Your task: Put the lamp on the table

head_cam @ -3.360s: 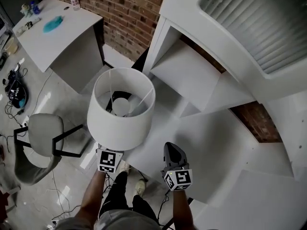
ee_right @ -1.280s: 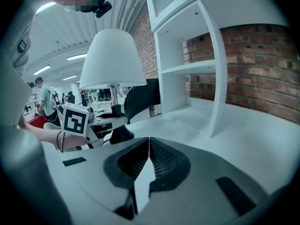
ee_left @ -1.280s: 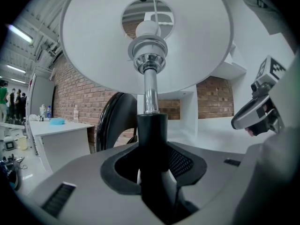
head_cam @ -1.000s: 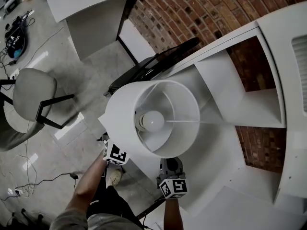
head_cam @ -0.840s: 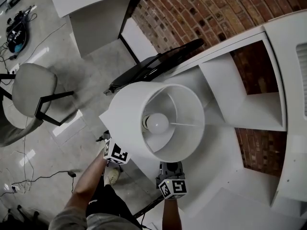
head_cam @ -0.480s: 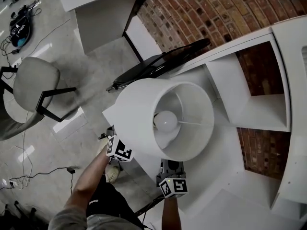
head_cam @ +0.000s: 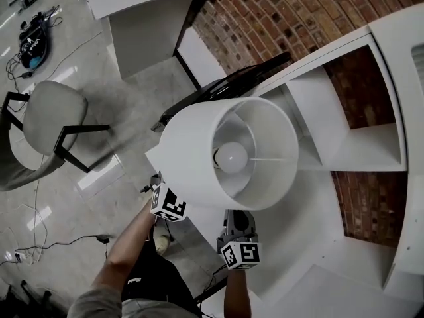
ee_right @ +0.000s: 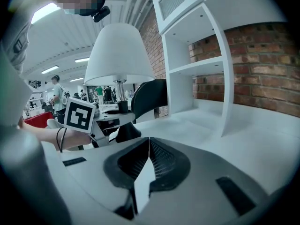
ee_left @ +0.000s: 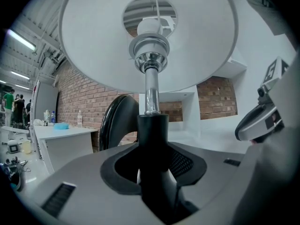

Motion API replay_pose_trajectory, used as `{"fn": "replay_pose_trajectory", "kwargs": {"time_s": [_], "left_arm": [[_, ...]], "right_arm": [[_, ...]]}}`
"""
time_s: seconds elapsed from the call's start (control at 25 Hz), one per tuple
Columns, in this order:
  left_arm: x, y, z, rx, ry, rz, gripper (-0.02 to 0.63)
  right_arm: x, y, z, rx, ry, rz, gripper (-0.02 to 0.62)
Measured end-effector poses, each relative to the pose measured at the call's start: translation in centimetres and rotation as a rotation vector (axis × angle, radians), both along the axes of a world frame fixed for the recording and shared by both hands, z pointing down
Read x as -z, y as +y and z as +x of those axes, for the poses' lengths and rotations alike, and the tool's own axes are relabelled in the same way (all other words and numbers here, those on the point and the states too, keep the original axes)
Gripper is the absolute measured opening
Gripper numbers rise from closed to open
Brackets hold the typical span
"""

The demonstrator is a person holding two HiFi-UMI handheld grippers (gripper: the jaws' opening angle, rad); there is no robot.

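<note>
The lamp has a white drum shade (head_cam: 199, 148), a lit-looking bulb (head_cam: 232, 156) and a chrome stem on a black post (ee_left: 152, 135). My left gripper (ee_left: 152, 175) is shut on that black post and holds the lamp upright; in the head view only its marker cube (head_cam: 169, 204) shows under the shade. The right gripper view shows the lamp (ee_right: 119, 55) by the near edge of the white table (ee_right: 211, 125); whether its base touches I cannot tell. My right gripper (ee_right: 147, 161) is shut on nothing, low over the table (head_cam: 311, 244), right of the lamp.
White shelf compartments (head_cam: 344, 111) rise at the table's back against a brick wall (head_cam: 265, 18). A black office chair (head_cam: 225, 88) stands just beyond the lamp. A grey chair (head_cam: 50, 121), another white desk (head_cam: 146, 5) and cables (head_cam: 33, 42) are on the floor side.
Since the earliest frame the lamp has come from over the floor to the table's edge, held by my left gripper. Over the last second both grippers barely shifted.
</note>
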State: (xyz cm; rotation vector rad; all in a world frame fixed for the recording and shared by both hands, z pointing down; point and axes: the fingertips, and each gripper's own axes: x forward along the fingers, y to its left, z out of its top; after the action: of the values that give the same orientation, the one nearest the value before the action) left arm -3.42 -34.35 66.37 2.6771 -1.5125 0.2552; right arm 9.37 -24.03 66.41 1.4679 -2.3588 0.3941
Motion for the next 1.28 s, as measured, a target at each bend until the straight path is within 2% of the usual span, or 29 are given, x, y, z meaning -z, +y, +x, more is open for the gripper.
{"fn": "replay_pose_trajectory", "kwargs": {"time_s": [0.36,1.0,1.16,1.28], "left_arm": [[0.1,0.3,0.4,0.007,-0.025,0.026,0.150],[-1.0,0.3,0.3,0.028,-0.012,-0.017,0.152],[-0.5,0.3,0.2,0.043,-0.025,0.001,0.152],[0.4,0.7,-0.2,0.048,-0.007,0.046,0.152]], "right_arm": [[-0.1,0.2,-0.4,0.017,-0.017,0.046,0.023],[0.6,1.1,-0.3,0.025,-0.035,0.091,0.025],[0.7,1.6,-0.2,0.027,-0.034,0.094,0.024],[0.9,1.9,-0.1,0.024,-0.038,0.094,0.025]]}}
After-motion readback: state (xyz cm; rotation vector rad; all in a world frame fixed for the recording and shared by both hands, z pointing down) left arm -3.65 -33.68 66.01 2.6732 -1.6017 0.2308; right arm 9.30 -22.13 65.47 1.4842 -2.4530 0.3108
